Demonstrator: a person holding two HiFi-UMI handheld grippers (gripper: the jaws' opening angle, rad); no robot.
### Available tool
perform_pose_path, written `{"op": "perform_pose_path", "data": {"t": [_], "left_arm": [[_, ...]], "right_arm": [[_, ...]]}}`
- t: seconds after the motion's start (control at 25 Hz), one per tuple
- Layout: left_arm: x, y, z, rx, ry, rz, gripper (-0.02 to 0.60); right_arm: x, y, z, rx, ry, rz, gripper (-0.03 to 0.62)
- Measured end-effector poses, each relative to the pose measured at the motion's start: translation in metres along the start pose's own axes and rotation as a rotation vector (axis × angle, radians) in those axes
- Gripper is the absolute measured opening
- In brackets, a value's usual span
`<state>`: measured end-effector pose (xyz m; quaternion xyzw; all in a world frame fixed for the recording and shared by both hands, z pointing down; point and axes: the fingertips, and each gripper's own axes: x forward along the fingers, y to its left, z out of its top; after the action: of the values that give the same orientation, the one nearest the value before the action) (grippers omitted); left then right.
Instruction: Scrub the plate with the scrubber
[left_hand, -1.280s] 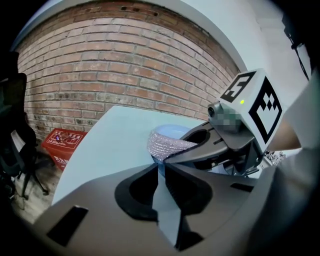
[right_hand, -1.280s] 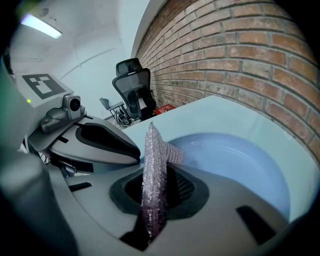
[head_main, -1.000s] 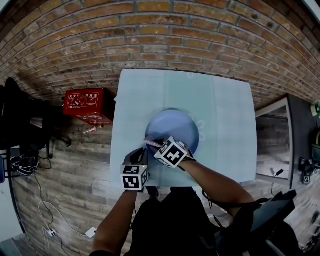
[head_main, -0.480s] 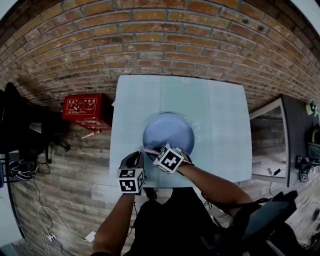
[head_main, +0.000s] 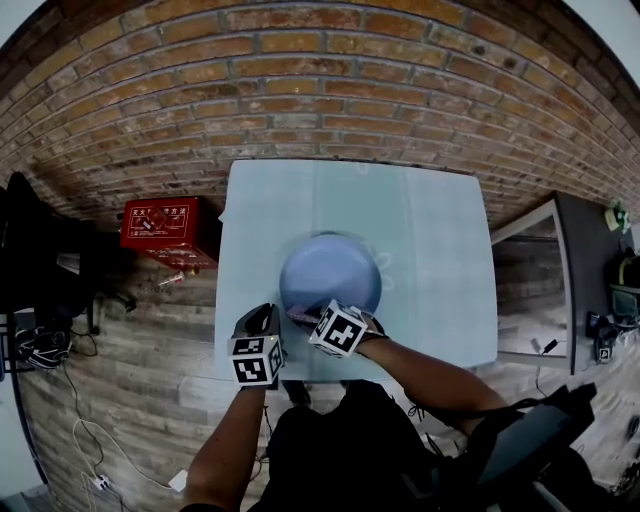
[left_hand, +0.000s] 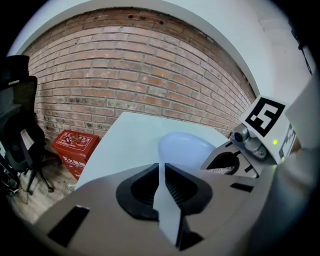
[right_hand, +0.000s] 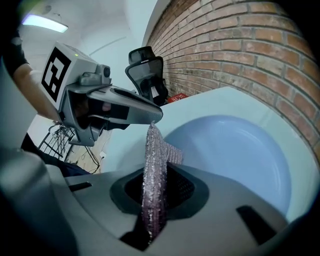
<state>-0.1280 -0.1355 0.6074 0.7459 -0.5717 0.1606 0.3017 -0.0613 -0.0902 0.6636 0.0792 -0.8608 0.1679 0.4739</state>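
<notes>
A round blue plate (head_main: 330, 273) lies on the pale table (head_main: 440, 220). My right gripper (head_main: 305, 316) hovers over the plate's near rim, shut on a pinkish glittery scrubber (right_hand: 152, 170) that stands up between its jaws. In the right gripper view the plate (right_hand: 235, 150) fills the space ahead, and the left gripper (right_hand: 150, 116) points in from the left, its tip just behind the scrubber's top. My left gripper (head_main: 262, 322) sits at the plate's near-left side, jaws shut with nothing in them. In its own view the plate (left_hand: 185, 149) lies ahead with the right gripper (left_hand: 222, 167) beside it.
A red box (head_main: 165, 225) stands on the wooden floor left of the table. A black office chair (left_hand: 20, 135) is farther left. A brick wall (head_main: 320, 90) runs behind the table. Cables lie on the floor at the lower left.
The right gripper with the scrubber has drawn back slightly from the plate's inside toward its near rim. The left gripper has barely moved.
</notes>
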Motion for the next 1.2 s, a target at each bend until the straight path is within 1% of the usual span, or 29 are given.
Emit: {"op": "perform_pose_path", "data": {"t": [0.2, 0.36, 0.52, 0.76, 0.96, 1.08, 1.2], "left_arm": [[0.007, -0.01, 0.0, 0.063, 0.023, -0.001, 0.048], [0.013, -0.014, -0.005, 0.032, 0.038, -0.002, 0.048], [0.019, -0.018, -0.01, 0.036, 0.061, -0.013, 0.049], [0.029, -0.017, -0.011, 0.018, 0.062, 0.001, 0.049], [0.031, -0.018, -0.013, 0.002, 0.072, 0.026, 0.05], [0.031, -0.018, -0.012, 0.004, 0.081, 0.033, 0.049], [0.033, -0.019, -0.013, 0.015, 0.086, 0.033, 0.051]], "right_arm": [[-0.006, 0.002, -0.008, -0.033, 0.022, 0.008, 0.063], [-0.011, 0.006, -0.016, -0.038, 0.037, 0.024, 0.063], [-0.017, 0.007, -0.024, -0.042, 0.042, 0.028, 0.063], [-0.024, 0.01, -0.03, -0.075, 0.06, 0.032, 0.063], [-0.033, 0.011, -0.037, -0.137, 0.073, 0.044, 0.063], [-0.045, 0.004, -0.033, -0.168, 0.044, 0.042, 0.063], [-0.057, -0.016, -0.019, -0.26, 0.012, 0.008, 0.063]]}}
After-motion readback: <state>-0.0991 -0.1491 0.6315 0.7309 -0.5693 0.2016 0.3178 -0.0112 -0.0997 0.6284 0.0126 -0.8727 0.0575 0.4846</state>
